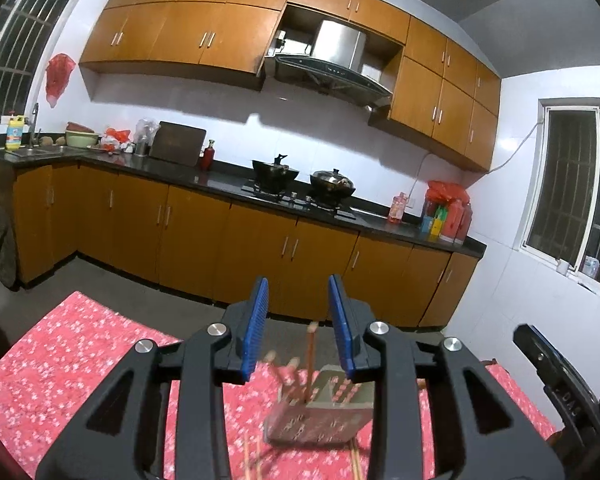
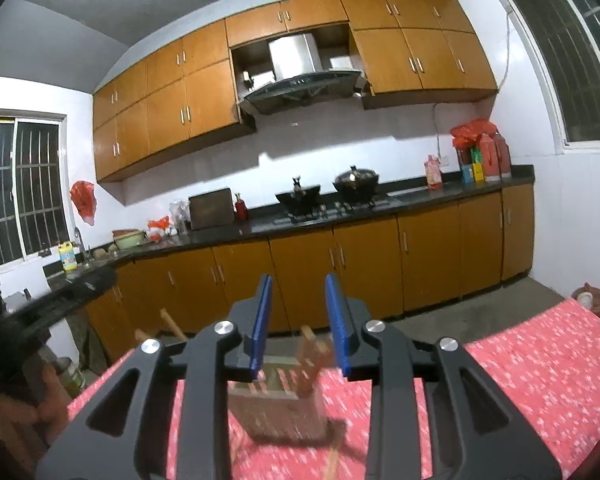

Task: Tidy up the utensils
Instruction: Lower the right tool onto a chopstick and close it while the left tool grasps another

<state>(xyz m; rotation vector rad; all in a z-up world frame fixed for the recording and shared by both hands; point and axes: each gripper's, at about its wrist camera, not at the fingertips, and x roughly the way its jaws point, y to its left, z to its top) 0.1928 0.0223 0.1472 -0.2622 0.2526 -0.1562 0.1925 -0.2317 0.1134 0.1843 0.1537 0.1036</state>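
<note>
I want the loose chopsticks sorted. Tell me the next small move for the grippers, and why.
Probably lower the left gripper toward the loose chopsticks on the red tablecloth in front of the metal holder. Both it and the right gripper stand open with nothing pressed between their pads, the holder already carries several chopsticks, and a few thin sticks lie outside it, though blur hides their exact lie.

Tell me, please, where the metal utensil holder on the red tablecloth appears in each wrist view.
Left wrist view: the utensil holder is low and right of centre, below the open left gripper, chopsticks standing in it.
Right wrist view: the utensil holder is low at centre, below the open right gripper, blurred.
Shared landmark: the range hood above the stove.
</note>
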